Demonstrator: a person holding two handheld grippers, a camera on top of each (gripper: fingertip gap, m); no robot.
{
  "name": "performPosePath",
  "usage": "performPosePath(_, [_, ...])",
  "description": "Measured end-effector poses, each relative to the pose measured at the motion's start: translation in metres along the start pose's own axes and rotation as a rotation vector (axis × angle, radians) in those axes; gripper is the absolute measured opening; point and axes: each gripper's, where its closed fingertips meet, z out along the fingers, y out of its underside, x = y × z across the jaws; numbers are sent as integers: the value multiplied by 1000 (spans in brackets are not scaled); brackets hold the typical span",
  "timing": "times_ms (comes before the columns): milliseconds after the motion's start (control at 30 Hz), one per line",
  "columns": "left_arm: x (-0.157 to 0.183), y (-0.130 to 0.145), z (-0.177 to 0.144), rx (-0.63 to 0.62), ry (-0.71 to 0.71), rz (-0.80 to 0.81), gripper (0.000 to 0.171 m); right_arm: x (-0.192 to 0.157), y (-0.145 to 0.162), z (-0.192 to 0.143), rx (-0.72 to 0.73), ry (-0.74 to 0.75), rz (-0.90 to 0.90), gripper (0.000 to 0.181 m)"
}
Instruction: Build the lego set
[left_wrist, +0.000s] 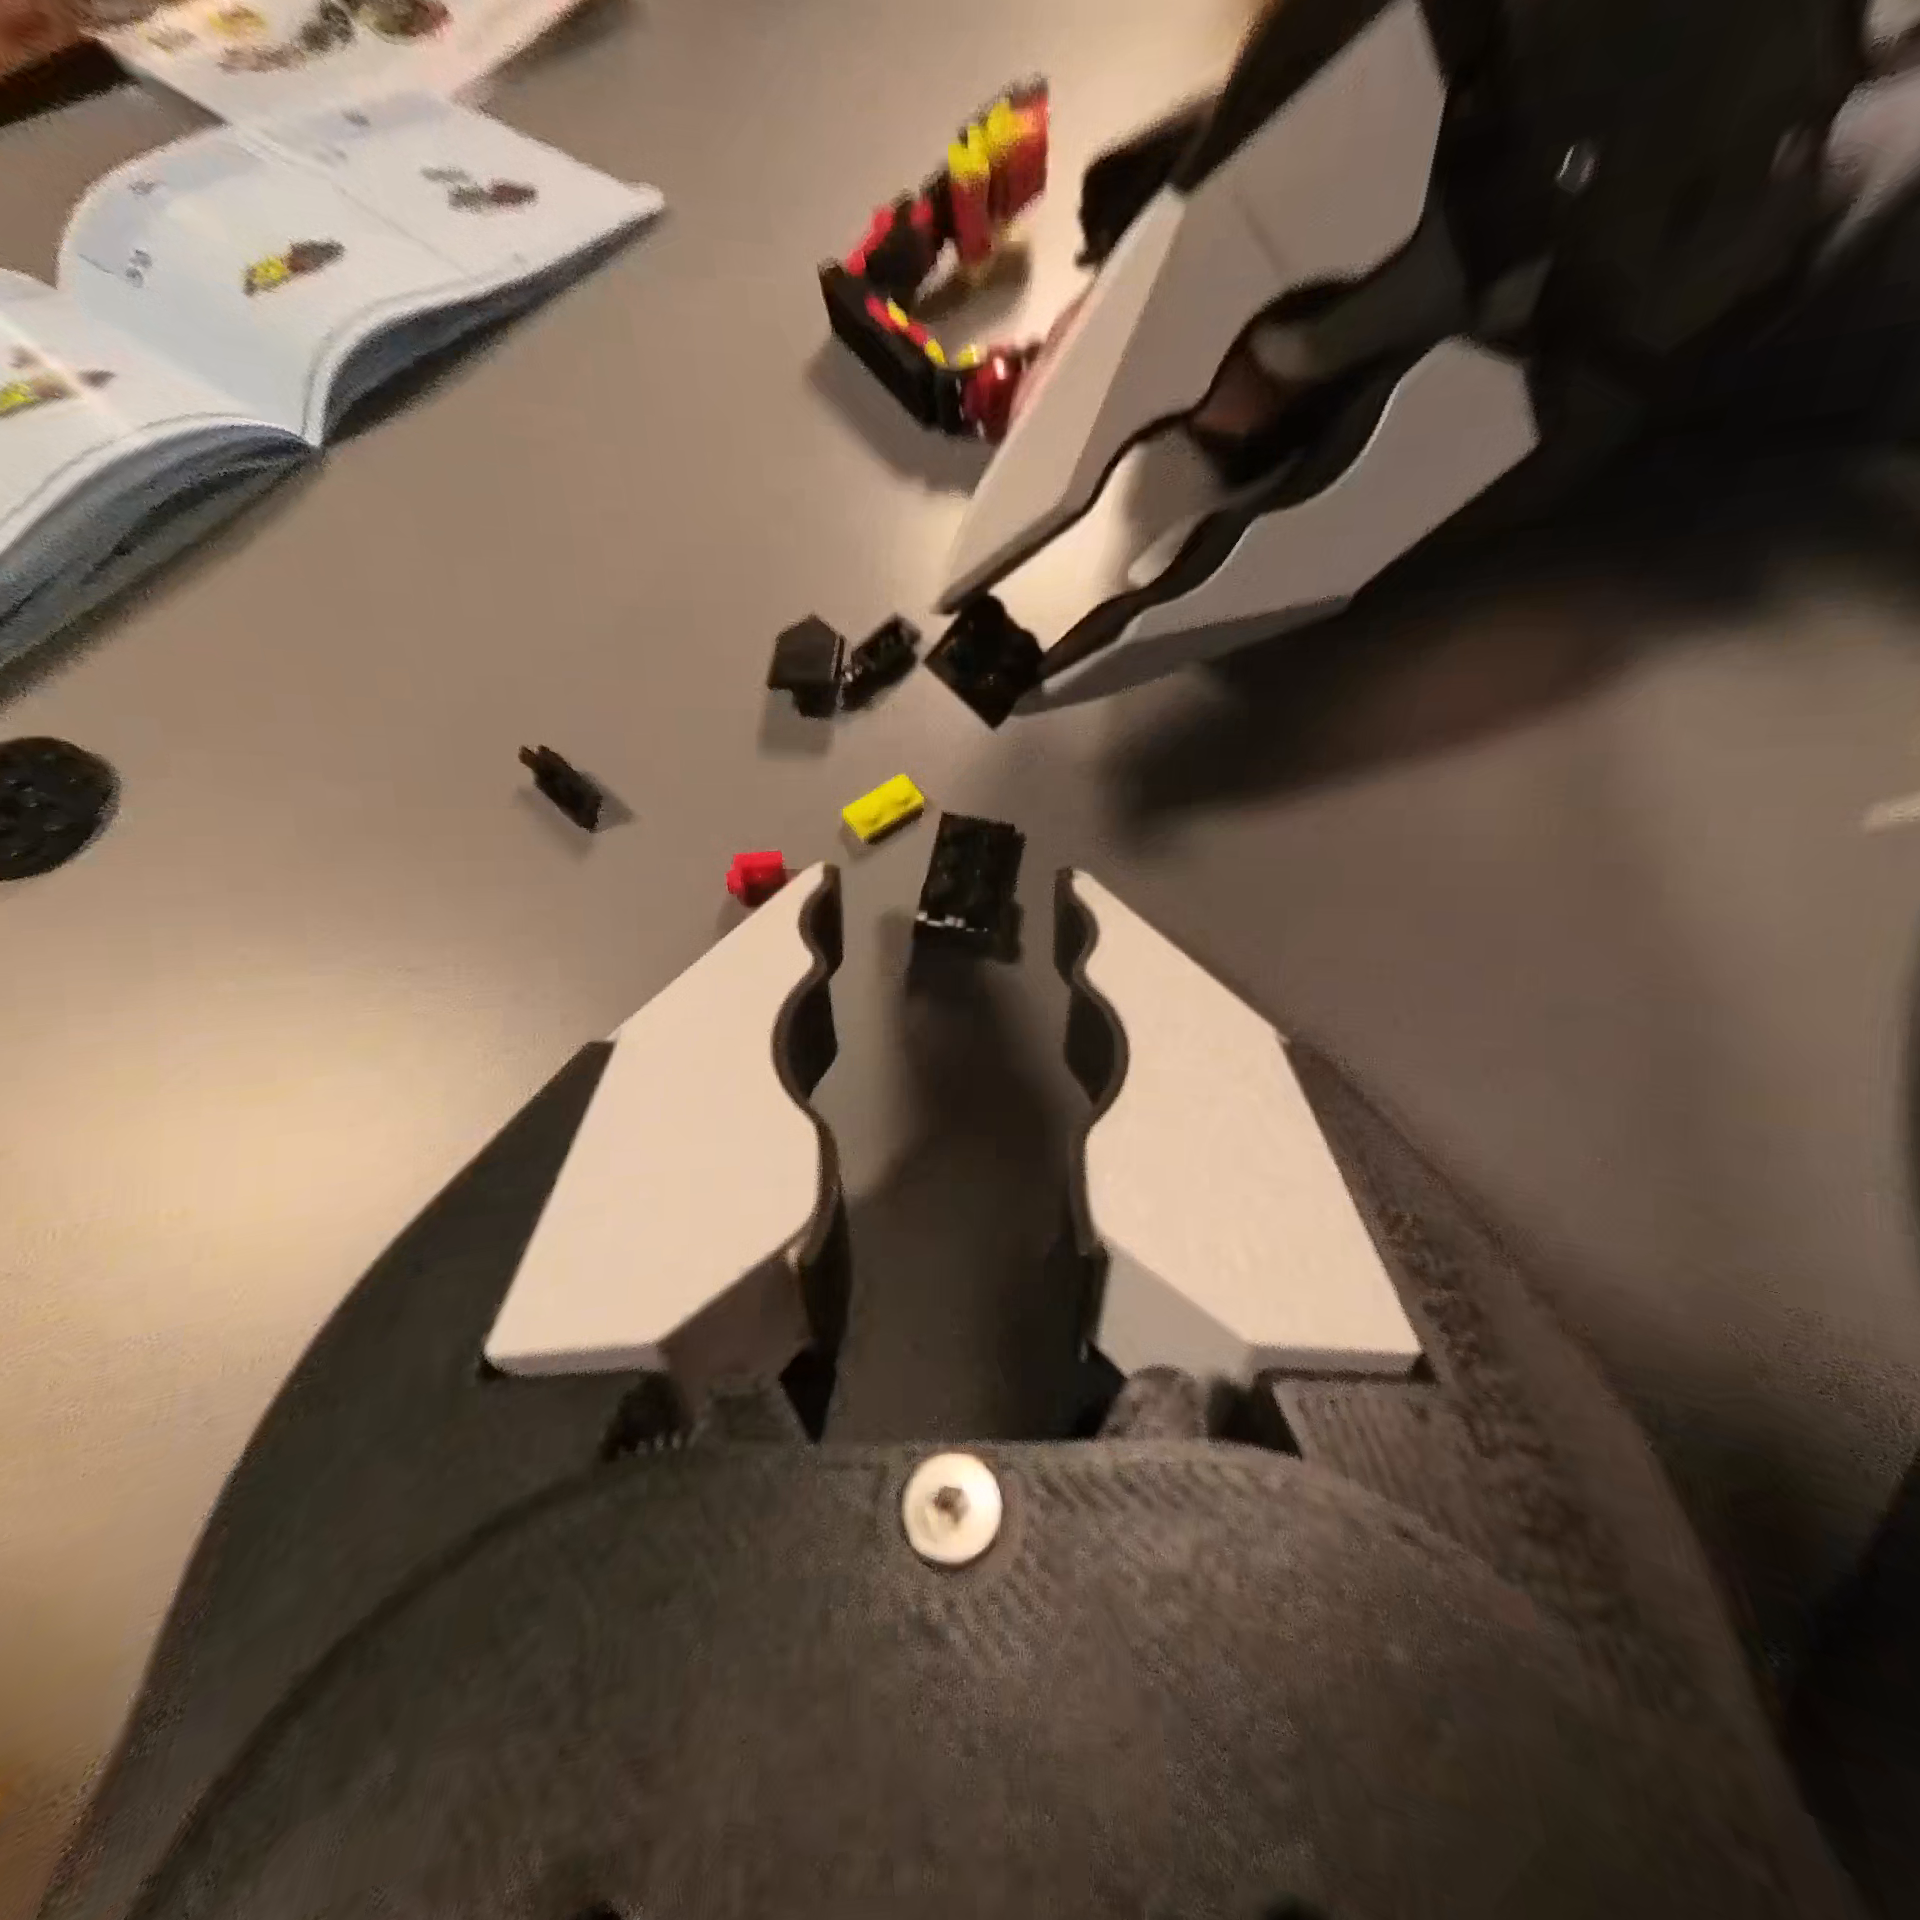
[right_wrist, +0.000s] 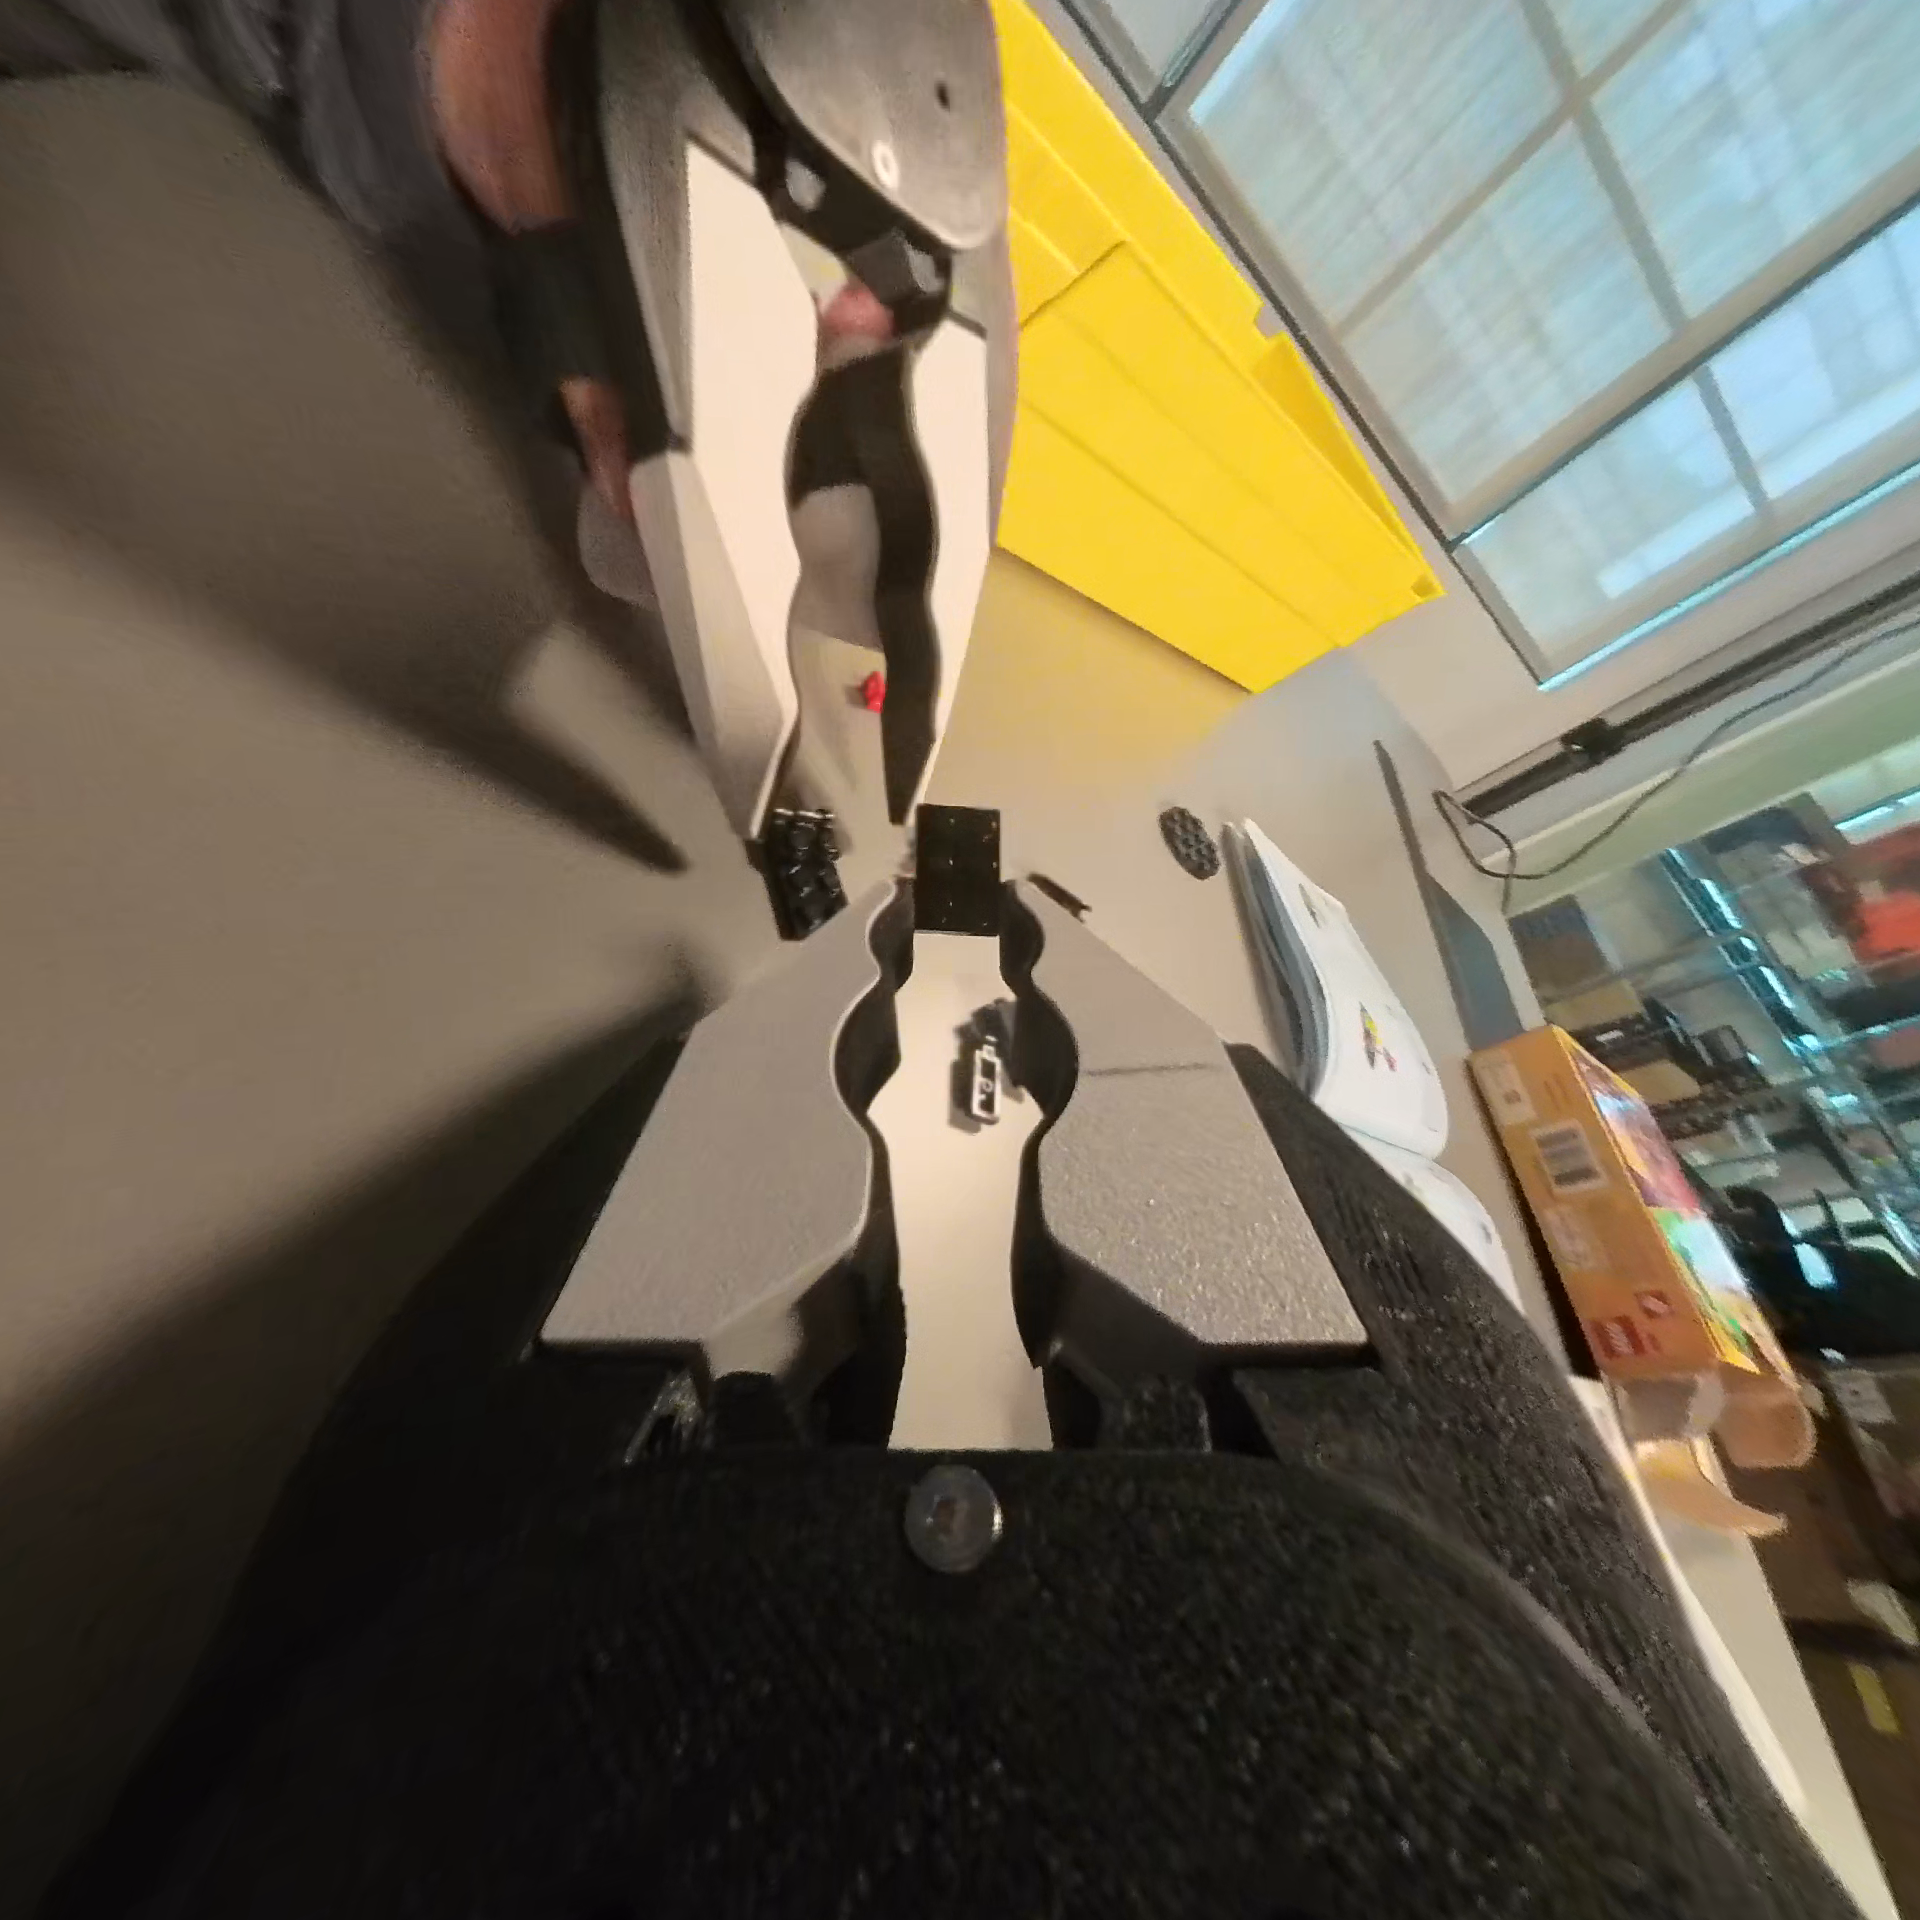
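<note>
While the left claw hangs over the surface with its jaws parted and nothing between the pads, a black brick lies on the surface directly ahead of its tips, in the gap's line. Its long axis runs nearly along the claw's reach, tilted a little to one side. Just off the left fingertip sits a small red piece; a flat yellow plate lies just beyond the brick, slightly left of it. Farther ahead and left lie a loose black peg and a pair of small black parts. Well beyond them stands the partly built red, yellow and black model, with an open instruction booklet far to the left.

To the right, the right claw comes in at a slant, jaws nearly closed, pinching a black studded plate at the very tips. In its own view that plate stands square between the tips, flat face to the camera, and the left claw's brick shows just to its left.

My judgement: the coming move turns on the left claw, clearly the nearer one, closing across the short sides of its brick. With the brick slightly skewed to the jaws, a small wrist turn would help the pads meet flat faces, not corners.
</note>
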Motion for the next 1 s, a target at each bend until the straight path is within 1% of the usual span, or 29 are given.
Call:
performPosePath(100, [0, 9, 9, -84, 11, 37, 38, -10, 2, 1, -18, -77, 9, 14])
performPosePath(200, [-1, 8, 11, -80, 27, 44, 28, -16, 4, 1, -37, -155, 54, 14])
performPosePath(267, [3, 8, 11, -82, 52, 53, 17, -20, 5, -1, -44, -209, 104, 14])
performPosePath(367, [8, 9, 11, -83, 76, 84, 16, -30, 11, -2, -94, -317, 163, 14])
performPosePath(467, [18, 9, 10, -79, 102, 166, 16, -37, 12, -3, -110, -367, 170, 14])
performPosePath(533, [25, 10, 10, -74, 124, 209, 16, -42, 12, -5, -120, -418, 208, 15])
performPosePath(633, [29, 9, 11, -75, 146, 214, 16, -49, 13, -10, -142, -512, 292, 15])
performPosePath(733, [29, 9, 11, -77, 157, 196, 16, -50, 13, -11, -146, -530, 306, 15])
performPosePath(800, [24, 9, 11, -79, 141, 161, 26, -50, 13, -11, -145, -525, 303, 15])
performPosePath(833, [26, 9, 11, -83, 164, 150, 30, -50, 13, -11, -145, -523, 302, 15])
performPosePath(867, [30, 10, 9, -83, 199, 149, 38, -50, 13, -11, -145, -519, 301, 15])
performPosePath(933, [30, 10, 9, -83, 203, 145, 36, -49, 12, -10, -142, -512, 301, 15])
performPosePath(1000, [31, 11, 9, -84, 204, 157, 22, -46, 11, -10, -128, -501, 311, 15])
